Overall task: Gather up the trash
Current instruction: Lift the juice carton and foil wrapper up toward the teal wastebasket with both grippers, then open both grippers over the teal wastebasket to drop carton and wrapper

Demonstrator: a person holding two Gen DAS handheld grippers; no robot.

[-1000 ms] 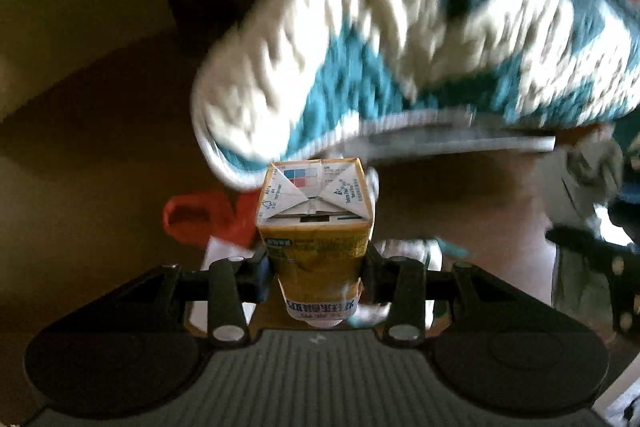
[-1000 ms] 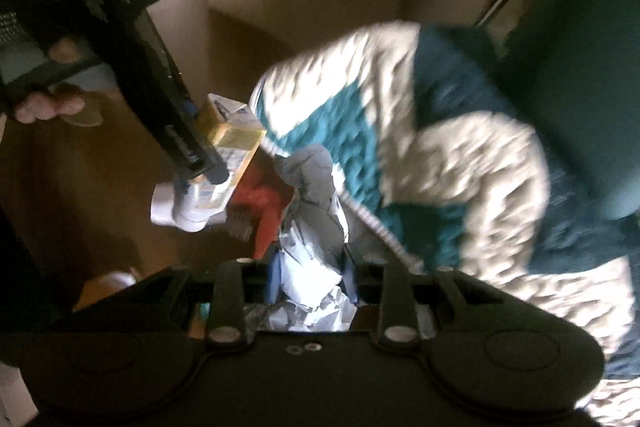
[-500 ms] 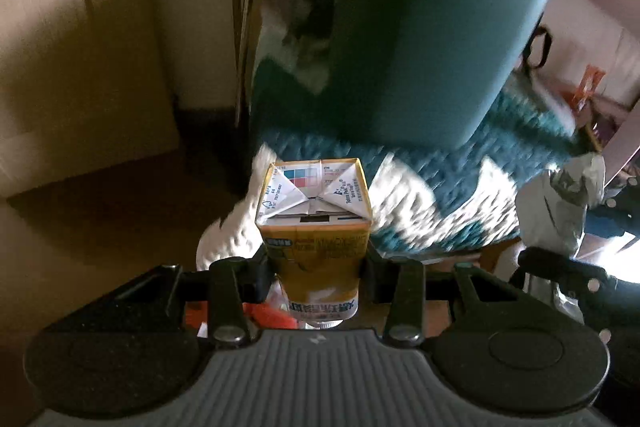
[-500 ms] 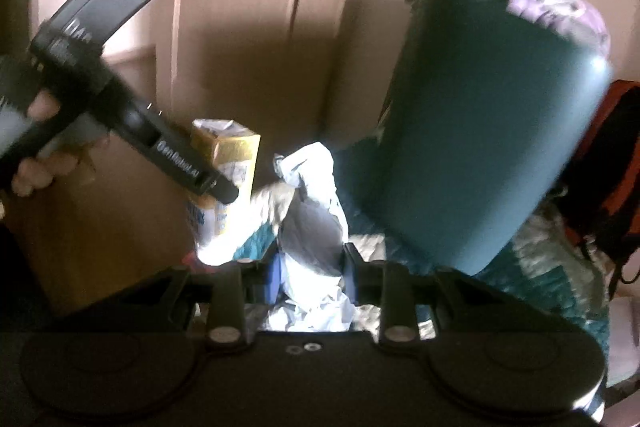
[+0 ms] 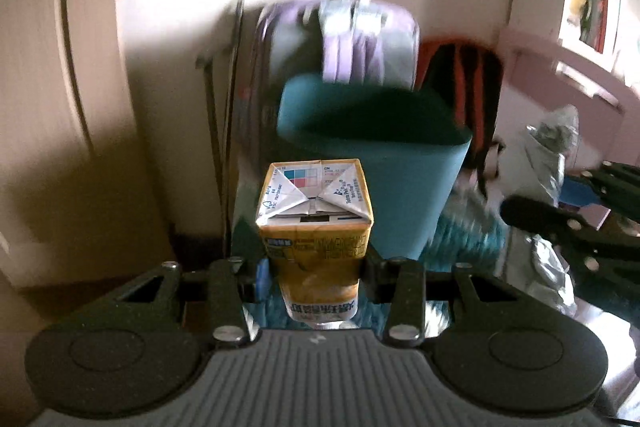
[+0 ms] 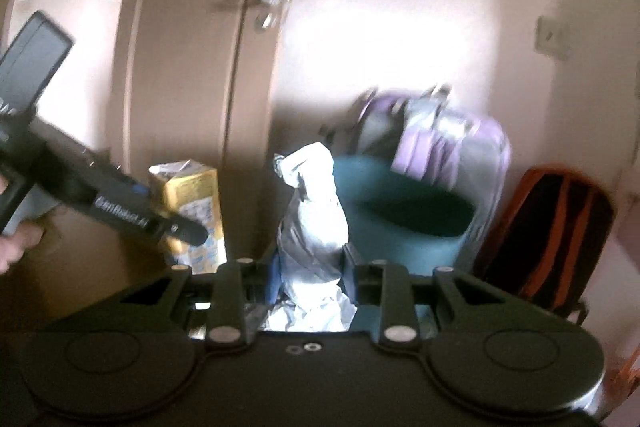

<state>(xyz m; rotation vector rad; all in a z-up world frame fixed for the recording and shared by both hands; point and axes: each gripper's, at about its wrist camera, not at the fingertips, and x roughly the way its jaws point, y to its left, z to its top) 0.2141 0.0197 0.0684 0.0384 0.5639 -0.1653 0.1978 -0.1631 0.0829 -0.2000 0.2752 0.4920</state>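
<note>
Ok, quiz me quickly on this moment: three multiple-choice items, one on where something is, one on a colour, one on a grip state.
1. Where is the open teal plastic bin?
A. ahead of both grippers, before the purple bag
B. on a shelf
C. behind the door

2. What colour is the body of the small drink carton?
A. red
B. yellow
C. green

3. What is the right gripper doing?
A. empty, open
B. clamped on crumpled white paper
C. holding a bottle

Answers: 1 A, the bin stands in front of the purple bag in both views; 2 B, yellow sides show between the left gripper fingers; 3 B, paper is pinched between its fingers.
</note>
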